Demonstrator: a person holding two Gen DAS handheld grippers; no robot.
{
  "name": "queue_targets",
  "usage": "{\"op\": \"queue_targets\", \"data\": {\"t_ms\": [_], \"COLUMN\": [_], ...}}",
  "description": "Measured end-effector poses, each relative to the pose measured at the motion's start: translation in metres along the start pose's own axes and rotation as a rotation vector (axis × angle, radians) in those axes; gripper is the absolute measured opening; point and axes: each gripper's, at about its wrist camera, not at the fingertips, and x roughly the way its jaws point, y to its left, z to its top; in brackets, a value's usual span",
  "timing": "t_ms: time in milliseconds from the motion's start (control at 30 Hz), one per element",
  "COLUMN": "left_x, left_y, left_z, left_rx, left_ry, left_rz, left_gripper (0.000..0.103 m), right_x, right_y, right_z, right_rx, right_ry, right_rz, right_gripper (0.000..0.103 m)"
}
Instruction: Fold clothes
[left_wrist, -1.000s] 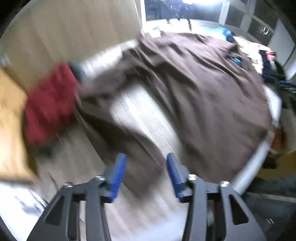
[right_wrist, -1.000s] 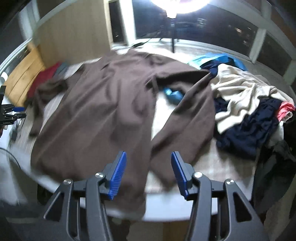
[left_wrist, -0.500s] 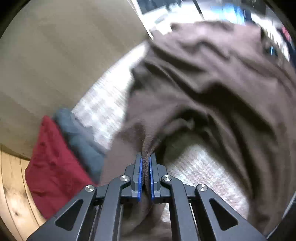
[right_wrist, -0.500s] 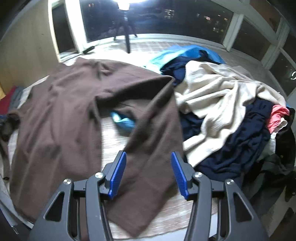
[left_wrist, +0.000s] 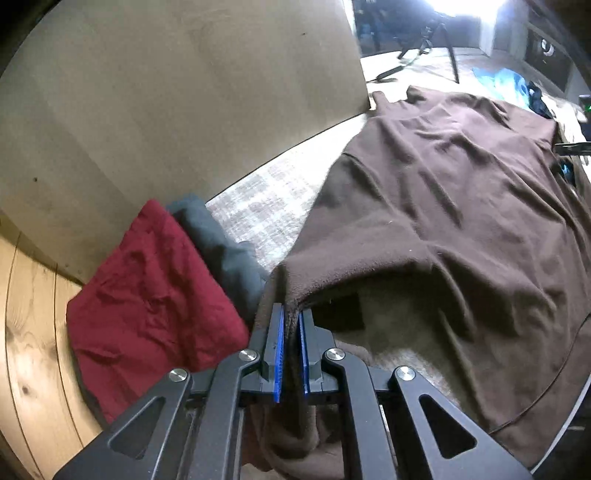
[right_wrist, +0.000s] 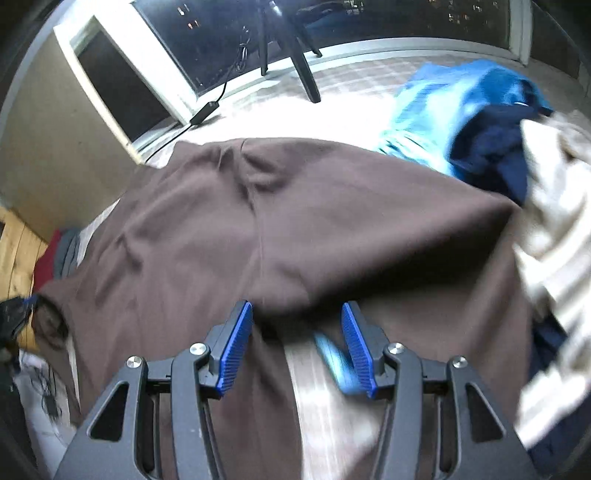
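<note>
A large brown garment (left_wrist: 461, 206) lies spread over a checked surface (left_wrist: 266, 199). My left gripper (left_wrist: 291, 314) is shut on a bunched edge of it at the near left side, and the cloth rises in a tent from the pinch. In the right wrist view the same brown garment (right_wrist: 314, 221) fills the middle. My right gripper (right_wrist: 297, 314) hovers at its near fold with its jaws closing. The blue pads stand apart and do not press the cloth, whose edge lies between the tips. A small blue item (right_wrist: 332, 358) shows by the right pad.
A folded red cloth (left_wrist: 147, 288) and a grey one (left_wrist: 218, 243) lie left of the pinch, against a beige wall (left_wrist: 184, 92). A pile with a cream garment (right_wrist: 554, 240), a navy one (right_wrist: 495, 155) and a bright blue one (right_wrist: 454, 110) sits right. A tripod (right_wrist: 295, 55) stands behind.
The left gripper closed on the brown garment's edge and pulled it leftward and up. The right gripper swept right and lower over the garment, jaws narrowing a little.
</note>
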Motion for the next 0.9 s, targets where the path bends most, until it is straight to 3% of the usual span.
{"op": "queue_targets", "data": {"t_ms": [33, 67, 100, 167, 233, 333, 433, 500, 567, 633, 767, 833, 900], "left_x": [0.000, -0.001, -0.004, -0.020, -0.039, -0.075, -0.109, -0.121, -0.130, -0.126, -0.105, -0.091, -0.078], "left_y": [0.006, 0.012, 0.017, 0.019, 0.018, 0.017, 0.015, 0.000, -0.018, -0.047, -0.112, -0.142, -0.162], "left_z": [-0.001, -0.004, -0.010, -0.023, -0.038, -0.065, -0.097, -0.122, -0.148, -0.172, -0.217, -0.230, -0.238], "left_rx": [-0.028, -0.059, -0.089, -0.102, -0.103, -0.129, -0.167, -0.184, -0.199, -0.213, -0.241, -0.253, -0.264], "left_ry": [0.003, 0.008, 0.012, 0.000, -0.021, -0.060, -0.069, -0.053, -0.034, 0.010, 0.113, 0.154, 0.198], "left_rz": [-0.009, -0.019, -0.030, -0.033, -0.025, -0.013, -0.060, -0.138, -0.230, -0.305, -0.434, -0.457, -0.432], "left_gripper": [0.010, 0.013, 0.018, 0.025, 0.025, 0.024, 0.028, 0.034, 0.037, 0.037, 0.037, 0.037, 0.037], "right_x": [0.004, 0.008, 0.006, -0.015, -0.051, -0.120, -0.192, -0.216, -0.217, -0.196, -0.150, -0.136, -0.134], "right_y": [0.002, 0.003, 0.003, 0.000, 0.001, 0.004, -0.001, -0.009, -0.008, -0.007, -0.015, -0.015, -0.016], "right_z": [0.005, 0.011, 0.013, 0.011, -0.002, -0.035, -0.076, -0.106, -0.143, -0.178, -0.228, -0.244, -0.254], "right_rx": [-0.029, -0.057, -0.069, -0.054, -0.065, -0.114, -0.129, -0.130, -0.165, -0.197, -0.210, -0.231, -0.245], "right_ry": [-0.010, -0.019, -0.030, -0.055, -0.087, -0.154, -0.211, -0.211, -0.170, -0.090, 0.048, 0.083, 0.102], "right_rz": [-0.094, -0.189, -0.223, -0.150, -0.084, -0.049, 0.045, 0.123, 0.109, 0.054, 0.056, 0.055, 0.069], "right_gripper": [0.027, 0.021, 0.023, 0.023, 0.026, 0.042, 0.053, 0.062, 0.062, 0.062, 0.062, 0.062, 0.062]}}
